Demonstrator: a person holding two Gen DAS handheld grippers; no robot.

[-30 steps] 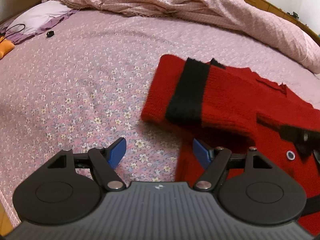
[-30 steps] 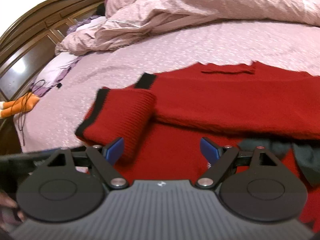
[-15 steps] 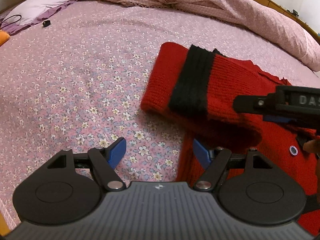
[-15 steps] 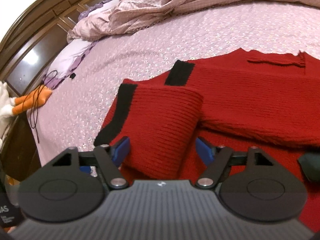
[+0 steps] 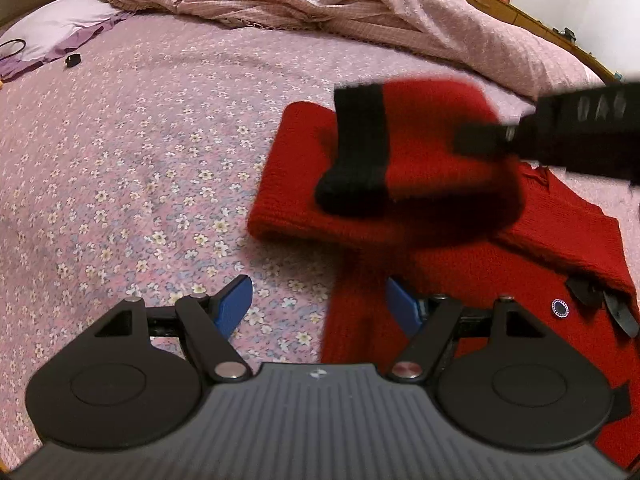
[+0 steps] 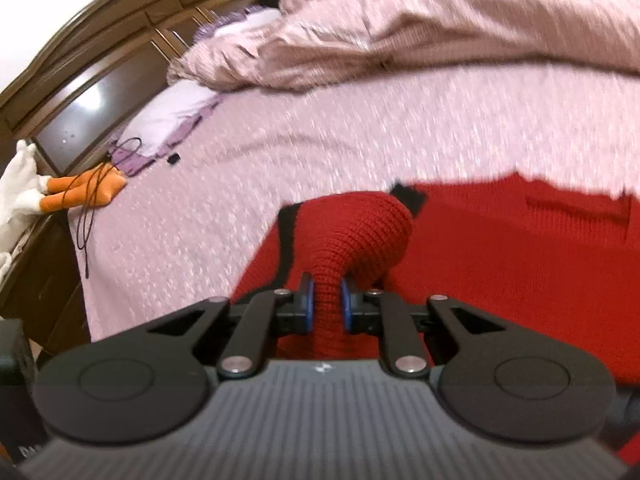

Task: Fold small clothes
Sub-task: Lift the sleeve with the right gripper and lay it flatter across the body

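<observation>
Pinching a raised red sleeve [image 6: 352,236] between clenched right gripper [image 6: 326,306] pads, lifting it over the red sweater [image 6: 500,260] lying on the bedsheet [image 5: 140,140]; left gripper [image 5: 318,306] hovering near, jaws spread wide, grasping nothing.

Bed with pink floral sheet [image 5: 140,152]; rumpled pink duvet [image 5: 320,4] along frame top; lilac pillow [image 5: 60,28] upper left; dark wooden headboard [image 6: 100,80] upper left, reflecting light.
</observation>
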